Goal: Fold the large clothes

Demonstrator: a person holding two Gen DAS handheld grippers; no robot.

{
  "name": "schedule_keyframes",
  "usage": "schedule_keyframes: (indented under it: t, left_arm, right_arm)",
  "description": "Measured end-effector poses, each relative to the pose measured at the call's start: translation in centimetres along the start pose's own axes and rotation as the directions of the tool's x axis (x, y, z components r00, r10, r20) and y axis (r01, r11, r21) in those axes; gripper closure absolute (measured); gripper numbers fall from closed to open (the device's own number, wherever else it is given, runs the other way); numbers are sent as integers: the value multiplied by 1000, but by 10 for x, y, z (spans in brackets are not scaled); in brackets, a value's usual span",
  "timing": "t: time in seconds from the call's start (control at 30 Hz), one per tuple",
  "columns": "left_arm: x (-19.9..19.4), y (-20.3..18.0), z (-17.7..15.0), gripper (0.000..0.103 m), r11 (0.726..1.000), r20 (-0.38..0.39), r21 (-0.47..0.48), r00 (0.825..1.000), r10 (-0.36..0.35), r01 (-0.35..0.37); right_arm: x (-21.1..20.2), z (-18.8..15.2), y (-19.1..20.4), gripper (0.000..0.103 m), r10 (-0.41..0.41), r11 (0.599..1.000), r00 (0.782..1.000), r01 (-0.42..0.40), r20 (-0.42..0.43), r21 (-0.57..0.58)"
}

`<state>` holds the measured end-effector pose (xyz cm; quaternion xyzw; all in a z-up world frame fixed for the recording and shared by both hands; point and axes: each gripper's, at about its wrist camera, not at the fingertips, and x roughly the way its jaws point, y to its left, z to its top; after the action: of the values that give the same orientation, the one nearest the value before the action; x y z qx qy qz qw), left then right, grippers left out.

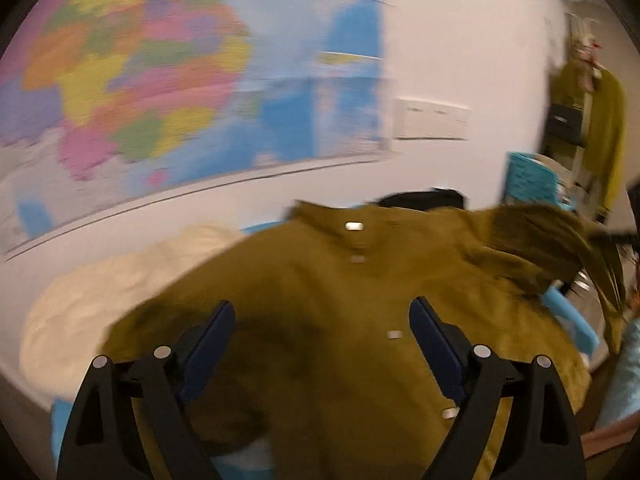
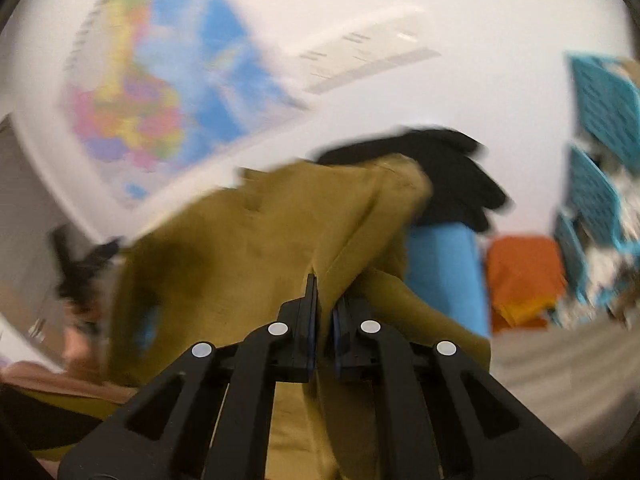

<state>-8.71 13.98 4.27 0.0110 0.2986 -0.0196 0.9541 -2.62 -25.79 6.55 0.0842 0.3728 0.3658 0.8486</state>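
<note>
Right gripper (image 2: 324,300): we pinch a fold of the olive shirt (image 2: 260,240), lifting it to fold.
Left gripper (image 1: 322,320): we hold it wide and empty, above the shirt.

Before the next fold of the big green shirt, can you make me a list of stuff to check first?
1. Right gripper holding the green shirt: ok, it is shut with cloth pinched between its pads.
2. Left gripper free for a new grab: ok, jaws wide apart, nothing between them.
3. Shirt lying flat: not ok, one side is lifted and bunched.
4. Buttons facing up so you know the front: ok.
5. Black cloth clear of the shirt: cannot tell, too blurry.
6. Cream cloth out of the way: cannot tell whether the shirt touches it.
</note>
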Motion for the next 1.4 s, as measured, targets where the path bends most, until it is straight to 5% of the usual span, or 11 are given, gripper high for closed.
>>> schedule_keyframes:
  t: [0.27, 0.47, 0.6, 0.9, 1.03, 1.13, 1.17, 1.2, 1.23, 1.3, 1.4]
  left_arm:
    - [39, -58, -5, 17, 959, -88, 47, 957, -275, 280]
    - [53, -64, -24, 17, 940, -156, 41, 931, -329, 339]
    - [73, -67, -42, 15, 908, -246, -28, 878, -411, 417]
    - [144, -130, -68, 17, 825, -468, -130, 699, -541, 551]
    - [154, -137, -68, 63, 807, -489, -151, 666, -563, 571]
    - [146, -136, -61, 77, 812, -469, -111, 690, -551, 573]
    - [142, -135, -54, 78, 825, -458, -86, 713, -531, 559]
    - [139, -131, -47, 81, 829, -445, -78, 725, -526, 553]
    - [137, -127, -37, 84, 829, -440, -77, 727, -527, 554]
    - [129, -118, -17, 84, 835, -410, -63, 749, -521, 546]
    - [107, -104, 24, 83, 867, -316, 0, 822, -473, 499]
  right_arm:
    - [88, 21, 88, 94, 214, 970, 967, -227, -136, -91]
    - [174, 9, 104, 90, 292, 950, 920, -310, -260, -30]
    - [188, 12, 93, 49, 277, 960, 924, -278, -263, 33]
    - [147, 15, 55, 45, 121, 991, 977, -128, -175, -29]
    - [149, -23, 58, 44, 173, 980, 941, -194, -290, -48]
    - [157, -57, 66, 43, 189, 970, 901, -234, -391, -71]
    - [160, -64, 68, 52, 191, 968, 890, -241, -415, -70]
    - [165, -72, 72, 80, 223, 960, 872, -274, -435, -58]
    - [166, -75, 74, 92, 266, 949, 861, -312, -434, -37]
    - [164, -71, 84, 95, 353, 923, 855, -384, -380, -5]
    - [161, -49, 98, 97, 550, 833, 813, -551, -190, 55]
